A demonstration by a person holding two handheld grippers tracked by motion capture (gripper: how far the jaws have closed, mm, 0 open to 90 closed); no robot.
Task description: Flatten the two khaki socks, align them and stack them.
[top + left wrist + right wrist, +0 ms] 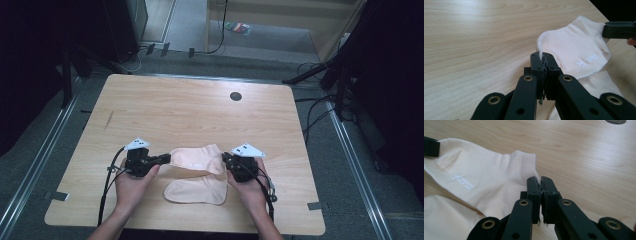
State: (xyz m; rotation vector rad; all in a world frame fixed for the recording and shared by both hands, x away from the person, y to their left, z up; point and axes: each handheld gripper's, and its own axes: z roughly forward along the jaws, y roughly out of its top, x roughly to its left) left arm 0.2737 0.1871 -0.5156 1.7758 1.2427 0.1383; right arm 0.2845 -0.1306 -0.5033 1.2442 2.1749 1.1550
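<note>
Two pale peach cotton socks lie on the light wooden bench (190,107) near its front edge. We hold the upper sock (197,157) stretched between both grippers — the left gripper (543,60) has its fingers closed on the toe end, the right gripper (540,183) has its fingers closed on the ribbed cuff. White lettering shows on this sock's side. The lower sock (196,191) lies flat just in front of it, partly under its edge, between our two hands.
</note>
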